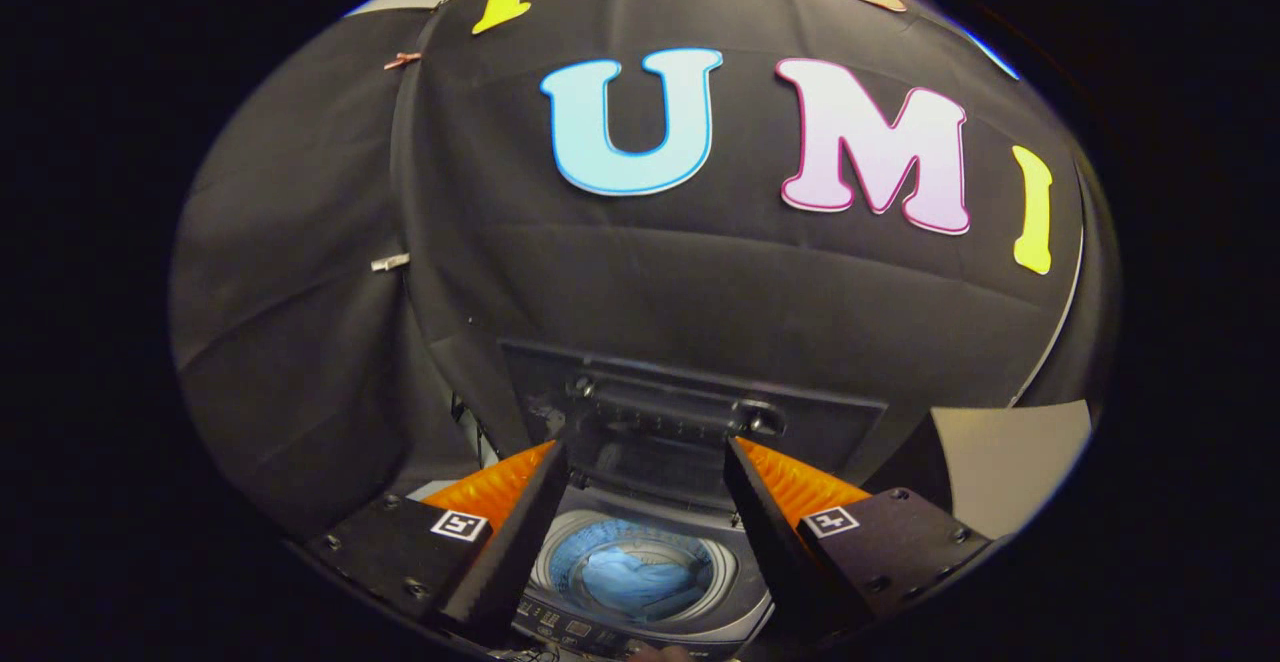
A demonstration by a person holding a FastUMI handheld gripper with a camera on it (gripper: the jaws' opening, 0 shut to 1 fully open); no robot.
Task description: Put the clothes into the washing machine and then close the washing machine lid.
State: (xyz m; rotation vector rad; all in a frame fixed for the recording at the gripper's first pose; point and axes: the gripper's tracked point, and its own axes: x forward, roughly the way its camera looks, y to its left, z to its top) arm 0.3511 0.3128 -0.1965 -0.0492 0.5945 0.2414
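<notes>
The gripper [645, 482] is hanging with its two fingers spread wide apart, gripping nothing and touching nothing. Between the fingers and below them, the washing machine [640, 582] is sitting with its round drum open to view. The clothes [630, 574], a blue bundle, are lying inside that drum. The lid [690, 422] is standing raised behind the drum, just beyond the fingertips, its handle bar facing forward across the gap. A row of controls is running along the machine's near edge. Behind the lid, the booth's black cloth wall [700, 292] is rising.
</notes>
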